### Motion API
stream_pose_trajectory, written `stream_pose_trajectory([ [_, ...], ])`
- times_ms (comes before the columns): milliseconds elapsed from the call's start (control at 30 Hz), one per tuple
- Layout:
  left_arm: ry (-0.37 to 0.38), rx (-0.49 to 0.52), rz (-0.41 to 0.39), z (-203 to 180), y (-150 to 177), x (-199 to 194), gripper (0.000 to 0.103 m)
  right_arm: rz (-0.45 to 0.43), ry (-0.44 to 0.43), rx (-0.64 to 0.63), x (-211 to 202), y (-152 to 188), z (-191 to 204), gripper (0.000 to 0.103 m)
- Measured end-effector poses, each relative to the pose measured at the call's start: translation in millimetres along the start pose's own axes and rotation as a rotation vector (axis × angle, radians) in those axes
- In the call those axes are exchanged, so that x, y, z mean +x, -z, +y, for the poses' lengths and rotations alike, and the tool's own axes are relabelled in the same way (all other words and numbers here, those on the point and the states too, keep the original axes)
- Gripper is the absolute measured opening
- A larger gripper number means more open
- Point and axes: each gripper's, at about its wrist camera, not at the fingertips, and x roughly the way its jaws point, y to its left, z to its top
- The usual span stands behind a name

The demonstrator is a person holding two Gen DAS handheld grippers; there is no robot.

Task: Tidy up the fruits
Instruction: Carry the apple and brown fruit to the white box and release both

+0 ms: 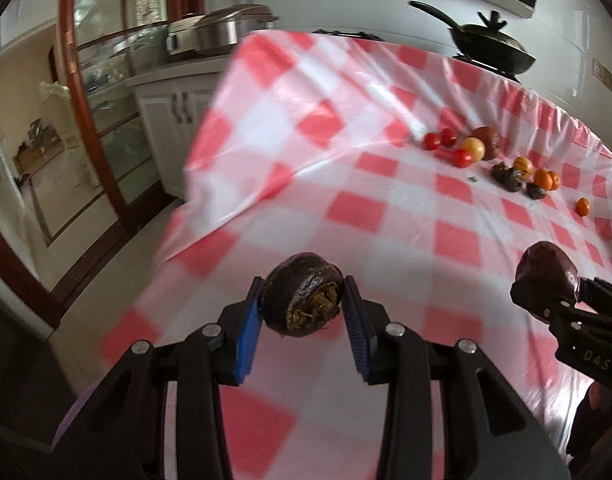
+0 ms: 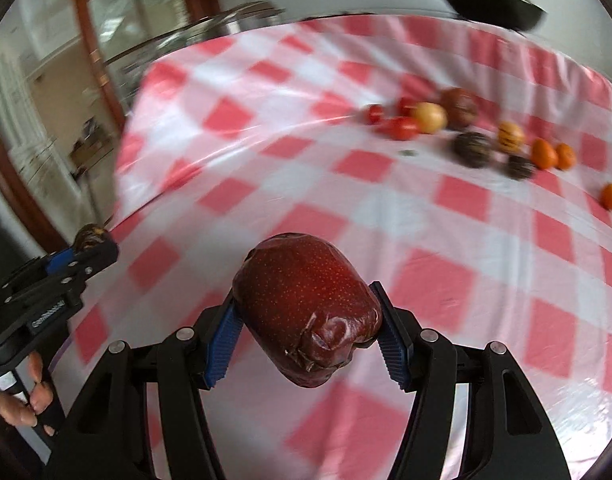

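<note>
My left gripper is shut on a dark purple passion fruit with a torn skin, held above the checked tablecloth. My right gripper is shut on a dark red apple in plastic wrap; it also shows in the left wrist view. The left gripper shows at the left of the right wrist view. Far right on the cloth lie red tomatoes, a yellow fruit, a brown round fruit, dark passion fruits and small oranges.
The table's left edge drops to the floor. A black wok stands behind the table and a steel cooker sits on the counter at the back left. Glass doors are at the left.
</note>
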Motion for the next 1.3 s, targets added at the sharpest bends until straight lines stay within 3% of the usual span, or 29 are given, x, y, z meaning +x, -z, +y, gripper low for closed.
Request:
stream_pose_trajectory([
  [333, -0.065, -0.077, 0.018, 89, 68, -52, 0.039, 0.041, -0.145, -0.216, -11, 28, 113, 0.061],
  [567, -0.148, -0.194, 0.098, 158, 133, -67, 0.039, 0.086, -0.304, -0.433, -16, 71, 202, 0.061],
  [767, -0.222, -0.287, 0.223, 207, 192, -48, 0.039, 0.210, -0.366, -0.654, 12, 125, 274, 0.061],
  [967, -0.216, -0.399, 0.324, 230, 247, -24, 0.041, 0.435, -0.346, -0.735, 79, 178, 301, 0.061],
  [1100, -0.209, -0.428, 0.356, 233, 265, -17, 0.050, 0.502, -0.308, -0.781, 106, 200, 308, 0.061],
  [1233, -0.220, -0.432, 0.347, 235, 265, -17, 0.081, 0.480, -0.241, -0.865, 108, 216, 313, 0.061],
  [1300, -0.221, -0.428, 0.358, 233, 266, -17, 0.084, 0.487, -0.238, -0.885, 106, 220, 315, 0.061],
])
